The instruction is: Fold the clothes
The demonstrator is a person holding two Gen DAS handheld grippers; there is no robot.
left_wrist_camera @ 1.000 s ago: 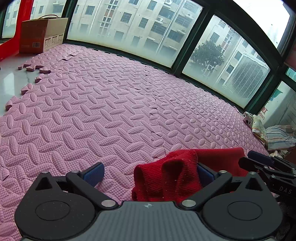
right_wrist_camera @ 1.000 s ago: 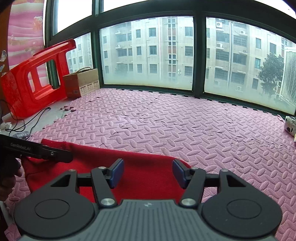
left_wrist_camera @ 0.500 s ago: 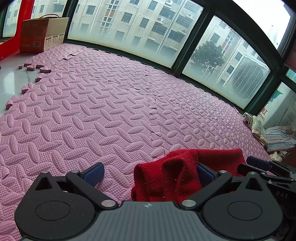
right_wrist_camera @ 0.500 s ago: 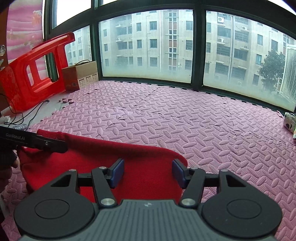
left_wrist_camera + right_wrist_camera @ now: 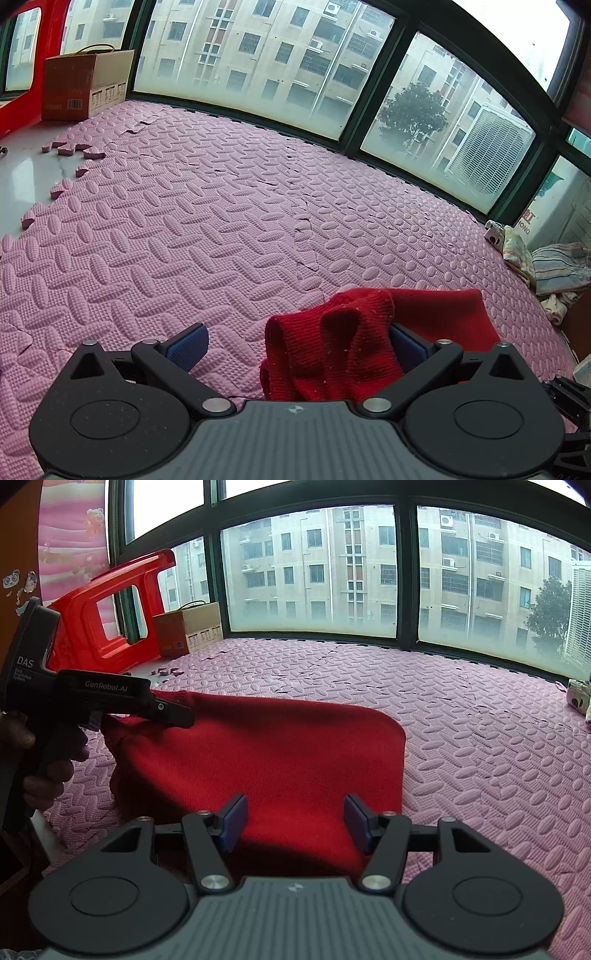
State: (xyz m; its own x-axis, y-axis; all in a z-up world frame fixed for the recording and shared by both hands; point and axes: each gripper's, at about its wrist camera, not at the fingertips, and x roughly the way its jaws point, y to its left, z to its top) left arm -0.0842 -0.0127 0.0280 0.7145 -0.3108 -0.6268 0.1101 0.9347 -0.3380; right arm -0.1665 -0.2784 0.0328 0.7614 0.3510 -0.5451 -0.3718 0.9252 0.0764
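One red knit garment (image 5: 280, 760) lies on the pink foam mat (image 5: 480, 746), folded over into a broad slab with a rounded corner at about two o'clock and a smooth, fine-ribbed face. Its near-left end is bunched into thick, upright folds (image 5: 332, 350) of coarser rib, flecked with pale lint.

The left gripper (image 5: 295, 347) has its jaws spread wide; the bunched end stands against the right-hand pad (image 5: 406, 347), while the left-hand pad (image 5: 188, 345) is clear of the cloth over bare mat, so nothing is pinched.

The right gripper (image 5: 295, 821), at six o'clock of the slab, holds its jaws about half apart above the red cloth, the pads gripping nothing.

A red plastic chair (image 5: 110, 609) and a cardboard box (image 5: 188, 627) sit at ten o'clock by the window.
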